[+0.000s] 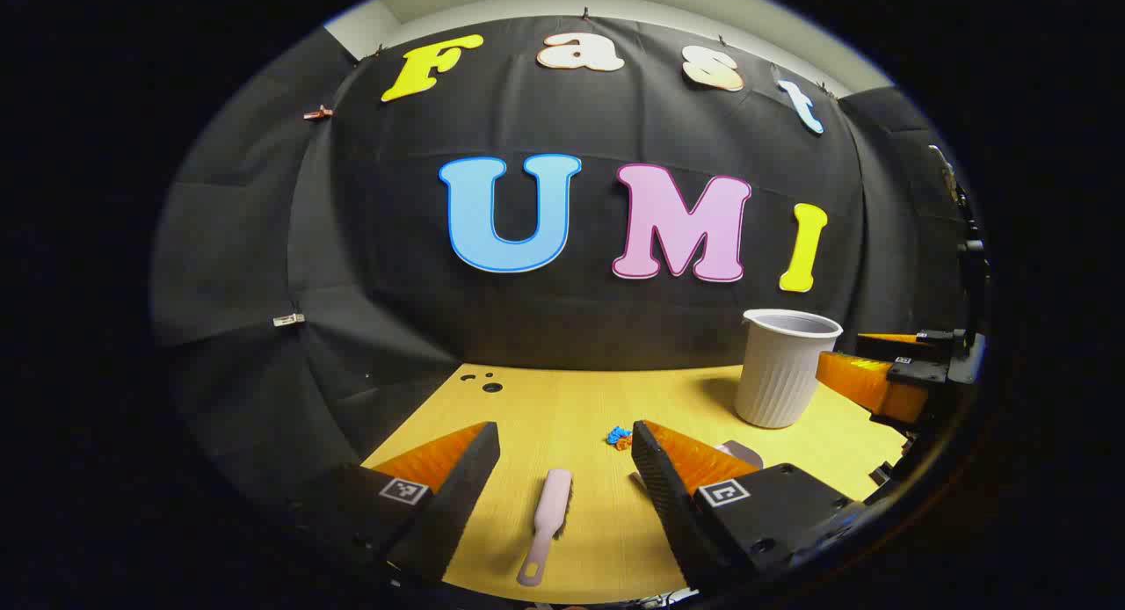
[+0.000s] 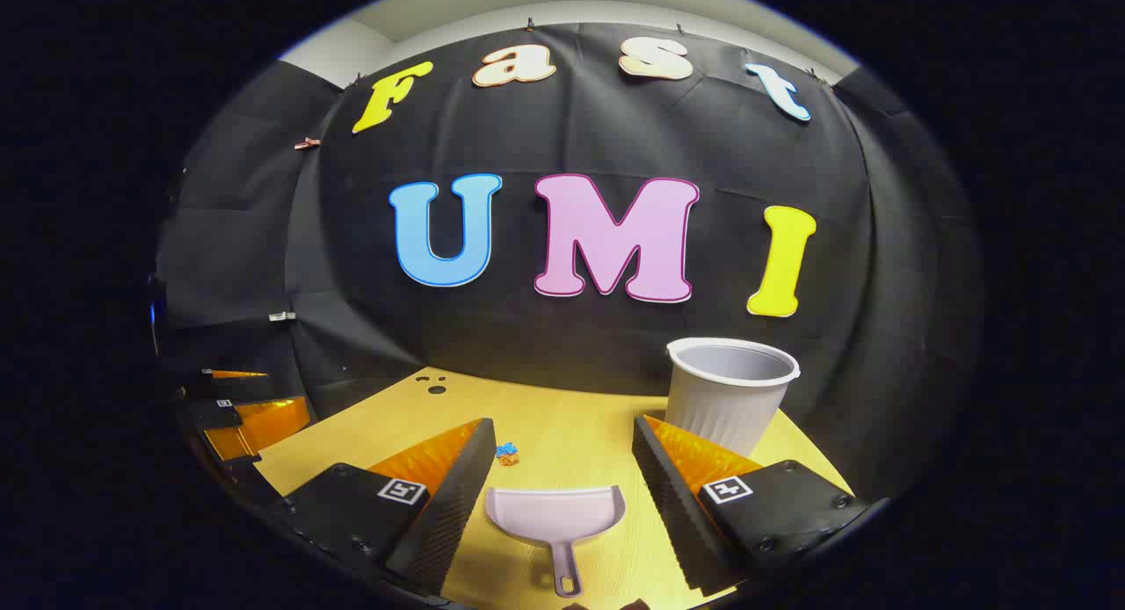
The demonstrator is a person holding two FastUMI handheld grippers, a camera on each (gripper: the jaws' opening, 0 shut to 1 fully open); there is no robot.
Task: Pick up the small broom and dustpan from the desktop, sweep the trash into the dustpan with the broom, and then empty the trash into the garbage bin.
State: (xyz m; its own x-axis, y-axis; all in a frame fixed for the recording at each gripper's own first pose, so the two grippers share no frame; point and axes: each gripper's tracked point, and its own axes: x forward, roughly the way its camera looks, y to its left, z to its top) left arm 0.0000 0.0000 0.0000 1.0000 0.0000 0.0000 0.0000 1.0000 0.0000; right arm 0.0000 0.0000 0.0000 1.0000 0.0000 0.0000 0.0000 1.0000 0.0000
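Observation:
A small pale pink broom (image 1: 547,524) lies flat on the yellow desktop (image 1: 545,408), handle toward me, between the spread fingers of my left gripper (image 1: 562,456), which is open and above it. A matching dustpan (image 2: 555,518) lies flat with its handle toward me, between the fingers of my right gripper (image 2: 562,452), also open. Small blue and orange scraps of trash (image 1: 619,437) (image 2: 507,454) lie mid-desk. A corner of the dustpan (image 1: 740,453) peeks past the left gripper's right finger. The right gripper (image 1: 888,377) shows at the far right of the left gripper view.
A white ribbed bin (image 2: 729,392) (image 1: 782,368) stands upright and open at the back right of the desk. Dark holes (image 1: 488,383) mark the desk's back left corner. The left gripper (image 2: 242,412) shows at the left edge of the right gripper view.

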